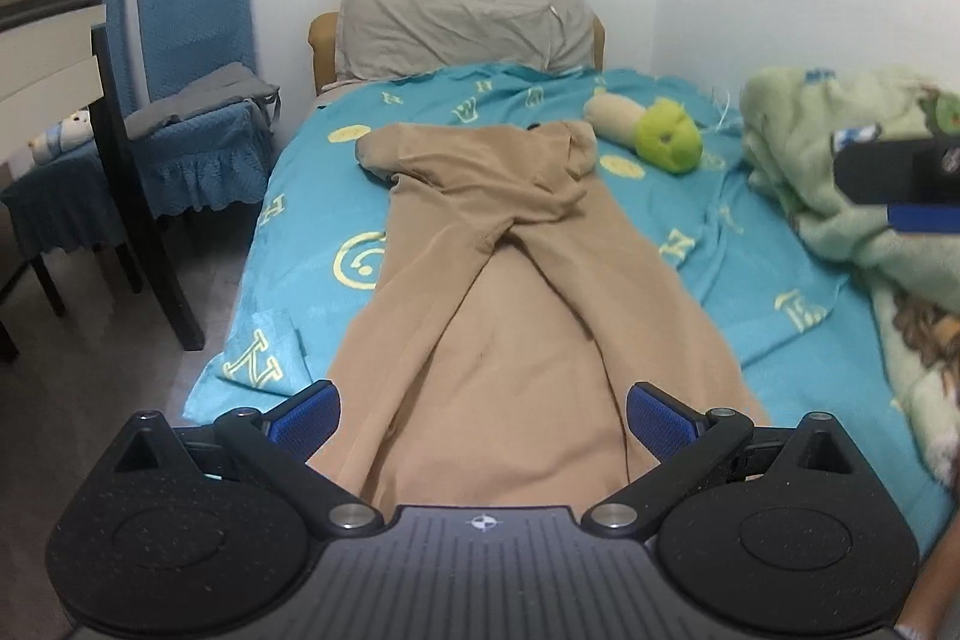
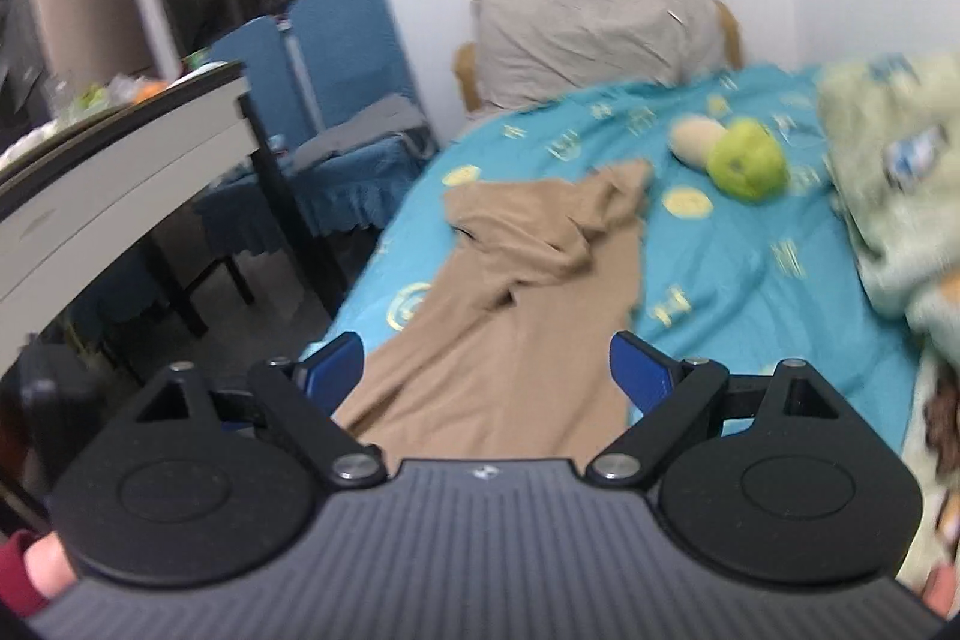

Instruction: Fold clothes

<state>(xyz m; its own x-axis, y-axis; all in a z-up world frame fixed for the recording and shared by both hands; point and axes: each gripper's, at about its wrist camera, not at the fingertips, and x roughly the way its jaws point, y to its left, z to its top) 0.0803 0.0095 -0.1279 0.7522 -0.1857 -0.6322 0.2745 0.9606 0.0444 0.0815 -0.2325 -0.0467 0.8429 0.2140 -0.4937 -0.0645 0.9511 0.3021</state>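
A tan long-sleeved garment (image 1: 510,292) lies lengthwise on the teal bedsheet (image 1: 738,244), its sleeves folded across its upper part. My left gripper (image 1: 483,424) is open and empty, held just above the garment's near hem. My right gripper (image 2: 486,376) is open and empty, also above the near end of the garment (image 2: 510,316). The view is blurred. Part of the right gripper shows at the right edge of the left wrist view (image 1: 900,184).
A grey pillow (image 1: 462,16) leans at the head of the bed. A green and beige plush toy (image 1: 654,130) lies beside the garment's top. A pale green blanket (image 1: 840,172) is heaped on the right. Blue-covered chairs (image 1: 192,88) and a table (image 2: 120,184) stand to the left.
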